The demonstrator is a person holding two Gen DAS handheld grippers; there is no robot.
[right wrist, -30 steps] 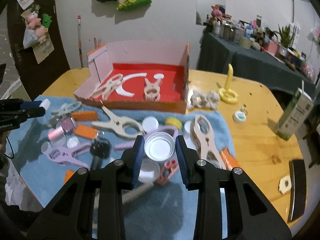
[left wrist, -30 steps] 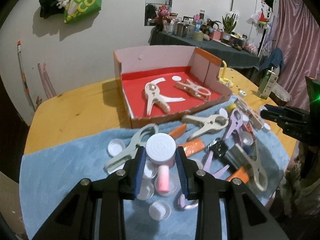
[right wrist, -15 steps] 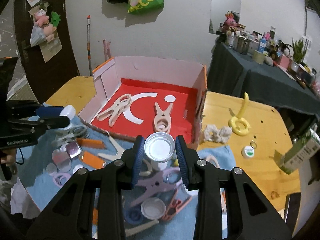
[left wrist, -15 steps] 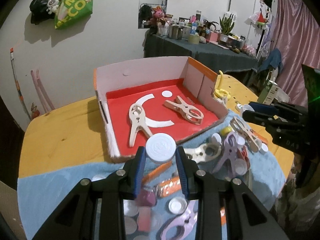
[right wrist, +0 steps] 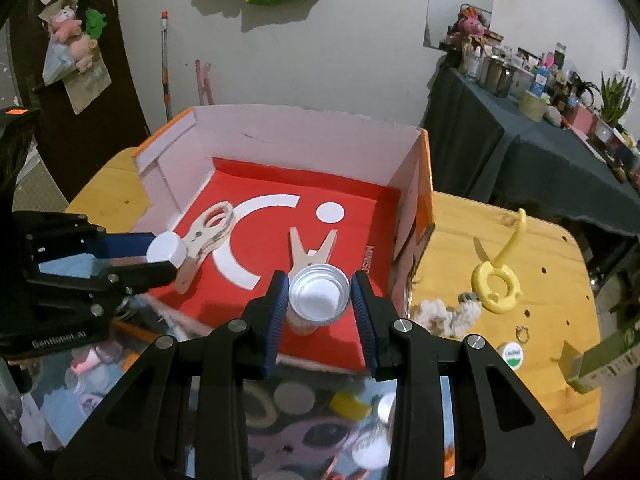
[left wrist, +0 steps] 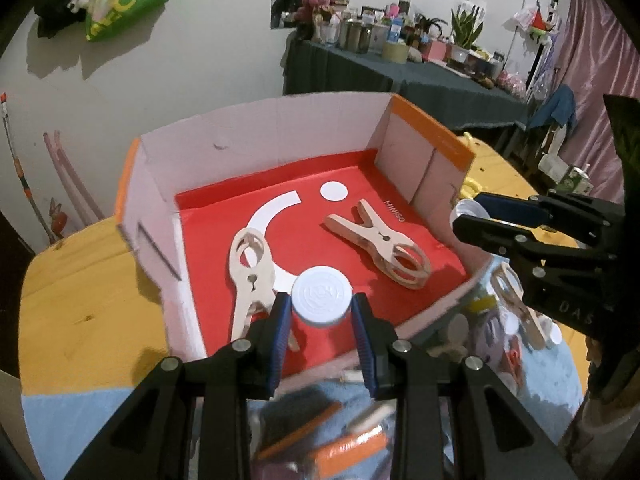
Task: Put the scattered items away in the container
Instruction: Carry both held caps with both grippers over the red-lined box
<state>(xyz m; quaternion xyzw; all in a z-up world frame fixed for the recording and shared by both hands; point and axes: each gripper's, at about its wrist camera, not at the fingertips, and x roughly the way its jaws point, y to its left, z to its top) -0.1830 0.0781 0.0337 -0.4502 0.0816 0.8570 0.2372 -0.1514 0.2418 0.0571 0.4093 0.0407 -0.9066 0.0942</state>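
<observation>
Where a second ago both grippers hung over the clutter on the blue towel [left wrist: 60, 420], the left gripper [left wrist: 321, 318] has now carried its white cap [left wrist: 321, 295], clamped between its fingers, over the near edge of the red-floored box [left wrist: 260, 140]. The right gripper [right wrist: 319, 309], clamped on a small tin [right wrist: 319, 294], has crossed the box's near right corner likewise. With two clothes pegs [left wrist: 376, 238] already inside, both loads look ready to drop.

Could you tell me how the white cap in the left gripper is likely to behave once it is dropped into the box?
The white cap looks like thin plastic, so probably light. It is round, so if it lands on edge it may roll across the flat floor of the red box. Its smooth side may slip from the left gripper.
</observation>
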